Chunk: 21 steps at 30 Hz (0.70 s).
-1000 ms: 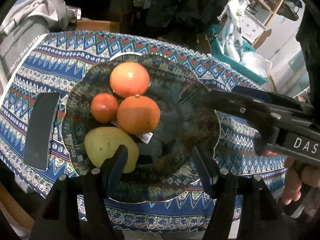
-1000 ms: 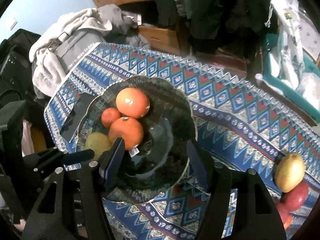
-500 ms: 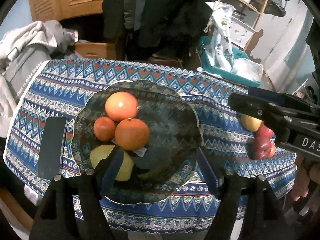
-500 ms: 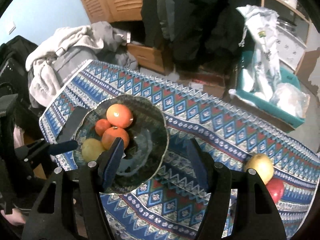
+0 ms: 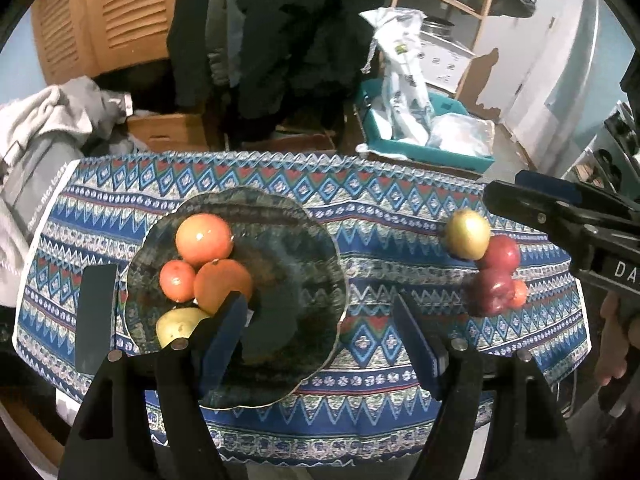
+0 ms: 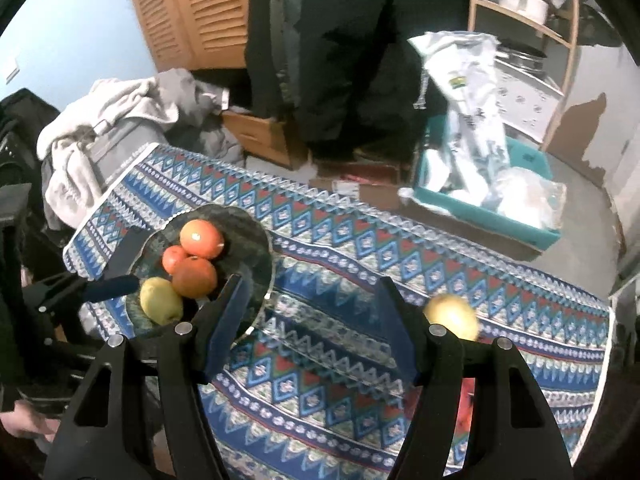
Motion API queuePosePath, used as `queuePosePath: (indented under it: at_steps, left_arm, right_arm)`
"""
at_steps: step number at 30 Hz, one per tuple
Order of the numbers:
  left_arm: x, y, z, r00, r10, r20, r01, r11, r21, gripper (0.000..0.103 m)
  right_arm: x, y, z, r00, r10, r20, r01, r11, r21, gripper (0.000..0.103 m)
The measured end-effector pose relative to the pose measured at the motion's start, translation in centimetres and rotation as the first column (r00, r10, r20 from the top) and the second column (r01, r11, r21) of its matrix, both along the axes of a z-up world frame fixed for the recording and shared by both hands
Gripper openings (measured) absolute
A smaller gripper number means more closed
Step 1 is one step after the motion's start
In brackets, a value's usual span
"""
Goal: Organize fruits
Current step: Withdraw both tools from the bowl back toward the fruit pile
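A dark glass plate point(image 5: 304, 264) point(image 6: 256, 248) on the patterned cloth holds three oranges point(image 5: 204, 236) point(image 6: 200, 238) and a yellow-green pear point(image 5: 176, 326) point(image 6: 160, 300). At the table's right end lie a yellow apple point(image 5: 468, 234) point(image 6: 454, 314), two red apples point(image 5: 500, 256) and a small orange fruit point(image 5: 520, 294). My left gripper point(image 5: 320, 316) is open and empty above the plate's near edge. My right gripper point(image 6: 310, 300) is open and empty over the cloth between plate and apples; it also shows at the right of the left wrist view point(image 5: 560, 216).
A black phone point(image 5: 96, 316) lies left of the plate. Beyond the table's far edge are a teal bin with bags point(image 5: 424, 136), cardboard boxes point(image 6: 260, 136), a clothes pile point(image 6: 120, 120) and hanging dark coats point(image 5: 280, 40).
Both grippers have pulled back and up from the plate, so the whole table shows. The right gripper has swung right, away from the plate. The fruits have not moved.
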State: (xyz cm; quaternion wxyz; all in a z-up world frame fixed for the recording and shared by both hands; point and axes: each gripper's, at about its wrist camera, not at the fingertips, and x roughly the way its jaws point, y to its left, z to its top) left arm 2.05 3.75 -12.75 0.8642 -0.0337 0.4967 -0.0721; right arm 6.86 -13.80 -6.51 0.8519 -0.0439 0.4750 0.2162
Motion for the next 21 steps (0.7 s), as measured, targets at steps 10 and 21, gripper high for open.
queuePosePath:
  at_steps: [10, 21]
  left_arm:
    - [-0.2, -3.1, 1.6, 0.998, -0.052, 0.032, 0.051, 0.998, 0.026, 0.081]
    - [-0.5, -7.2, 2.4, 0.992, -0.118, 0.042, 0.116, 0.992, 0.052, 0.081]
  right_arm:
    - [-1.2, -5.0, 1.5, 0.997, -0.076, 0.032, 0.076, 0.997, -0.003, 0.069]
    - [-2.6, -10.8, 1.4, 0.988, -0.148, 0.050, 0.151, 0.987, -0.047, 0.069]
